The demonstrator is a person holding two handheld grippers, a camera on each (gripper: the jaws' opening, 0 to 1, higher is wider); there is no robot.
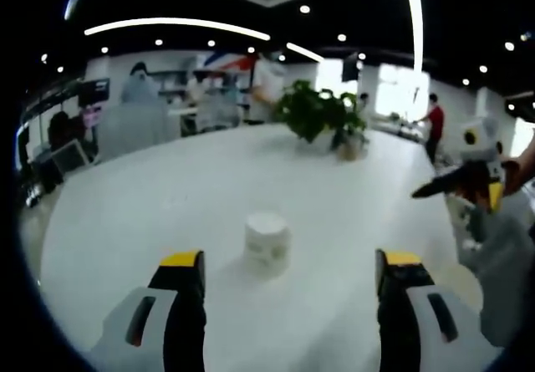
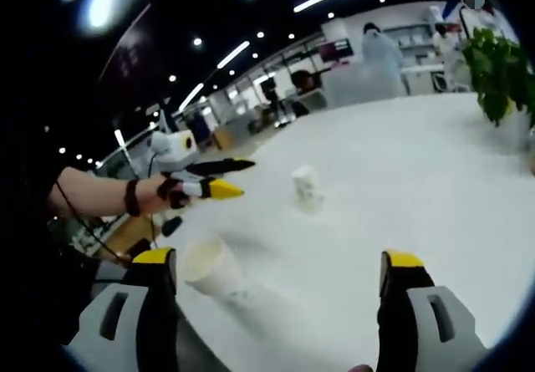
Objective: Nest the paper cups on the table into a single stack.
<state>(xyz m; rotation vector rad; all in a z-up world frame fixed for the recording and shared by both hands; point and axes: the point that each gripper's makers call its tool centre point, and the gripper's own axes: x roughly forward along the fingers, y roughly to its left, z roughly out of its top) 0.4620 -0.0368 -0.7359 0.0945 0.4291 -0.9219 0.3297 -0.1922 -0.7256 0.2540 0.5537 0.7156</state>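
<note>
Evidently the stacking had not begun: 2 paper cups sat apart on the white table (image 1: 167, 196), neither nested in the other. In the left gripper view, the upside-down cup (image 1: 267, 241) stood between and just beyond the jaws of the left hand-held gripper (image 1: 288, 272), which were spread wide and held nothing. In the right gripper view, the lying cup (image 2: 213, 267) rested on its side near the table's edge, its open mouth showing, just inside the left jaw of the right hand-held gripper (image 2: 280, 276), whose jaws were likewise wide apart and empty; the upside-down cup (image 2: 307, 188) stood further off toward the middle of the table. The left hand-held gripper (image 2: 226, 178) also showed in that view, held in a person's hand (image 2: 171, 192) above the table's near edge. A potted plant (image 1: 322, 114) stood at the far side. I judged the step in hand to be the approach to a first grasp; the next move called for closing on one cup gently enough not to crush its thin wall, then aligning both cups the same way up before nesting
</note>
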